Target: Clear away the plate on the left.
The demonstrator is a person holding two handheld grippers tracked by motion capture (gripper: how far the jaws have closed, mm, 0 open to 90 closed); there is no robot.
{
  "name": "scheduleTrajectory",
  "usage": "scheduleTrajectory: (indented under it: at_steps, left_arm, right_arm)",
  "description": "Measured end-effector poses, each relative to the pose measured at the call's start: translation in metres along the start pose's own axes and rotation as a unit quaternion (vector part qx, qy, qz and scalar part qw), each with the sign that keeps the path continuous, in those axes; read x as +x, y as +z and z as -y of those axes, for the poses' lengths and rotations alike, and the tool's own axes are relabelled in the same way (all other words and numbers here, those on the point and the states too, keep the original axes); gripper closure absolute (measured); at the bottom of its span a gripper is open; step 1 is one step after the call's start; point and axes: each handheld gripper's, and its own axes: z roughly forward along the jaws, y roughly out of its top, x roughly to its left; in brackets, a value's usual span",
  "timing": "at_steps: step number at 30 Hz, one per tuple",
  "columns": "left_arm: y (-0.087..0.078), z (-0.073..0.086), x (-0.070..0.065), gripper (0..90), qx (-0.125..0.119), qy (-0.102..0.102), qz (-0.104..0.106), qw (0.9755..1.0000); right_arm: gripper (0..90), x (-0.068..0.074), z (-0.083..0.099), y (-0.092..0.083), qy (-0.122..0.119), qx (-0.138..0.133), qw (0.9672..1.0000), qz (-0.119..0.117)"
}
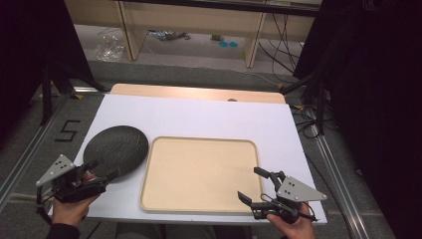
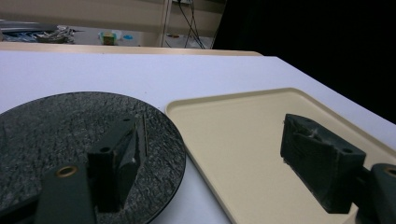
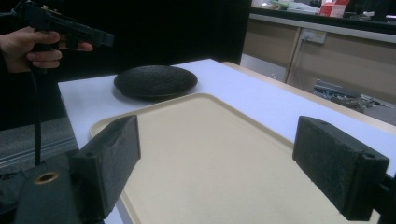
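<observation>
From the high view I see my left gripper (image 1: 102, 177) at the lower left of the frame, held in a hand (image 1: 72, 209) that comes up from the bottom edge, its jaws spread wide and empty. It hangs over the near edge of the black plate (image 1: 116, 149), a round dark dish with a rough, textured face that lies flat on the white table (image 1: 209, 117), left of centre. In the left gripper view one jaw stands over the plate's near part at lower left and the other over the tray at lower right, with the gap between them open; I cannot tell whether either jaw touches anything. The beige tray (image 1: 199, 172) sits in the middle of the high view, just beside the plate on its right, and their rims look very close or touching. My right gripper (image 1: 251, 186) is at the lower right, over the tray's near right corner, jaws also spread apart and holding nothing. In the right gripper view the plate (image 3: 155, 81) lies in the upper middle beyond the tray (image 3: 210, 154), and the left gripper (image 3: 100, 38) shows at upper left.
</observation>
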Motion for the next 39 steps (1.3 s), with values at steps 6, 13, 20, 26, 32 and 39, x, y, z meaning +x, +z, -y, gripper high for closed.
scheduleTrajectory:
  at_steps: [6, 13, 20, 26, 32, 39]
  left_arm:
    - [-0.002, 0.000, 0.009, 22.7, 0.004, -0.012, -0.018, 0.9998]
    - [-0.003, 0.002, 0.022, 22.5, -0.002, -0.059, -0.029, 0.9978]
    - [-0.005, 0.004, 0.035, 22.5, -0.004, -0.099, -0.038, 0.9943]
    - [-0.003, 0.005, 0.045, 22.3, 0.004, -0.106, -0.053, 0.9930]
    - [-0.003, 0.009, 0.061, 22.4, 0.010, -0.131, -0.074, 0.9886]
    - [-0.003, 0.012, 0.079, 22.7, 0.011, -0.156, -0.088, 0.9837]
  right_arm:
    - [16.2, 0.000, 0.001, 0.001, -0.002, -0.003, 1.0000, -0.003]
    - [16.2, 0.001, 0.000, 0.000, -0.002, 0.001, 1.0000, 0.000]
    - [16.3, 0.001, 0.000, 0.001, -0.002, 0.001, 1.0000, -0.002]
    - [16.3, 0.001, 0.000, 0.001, -0.005, 0.003, 1.0000, -0.005]
    - [16.4, 0.001, 0.000, 0.001, -0.003, 0.004, 1.0000, -0.003]
    - [16.4, 0.001, 0.000, 0.001, -0.003, 0.003, 1.0000, -0.004]
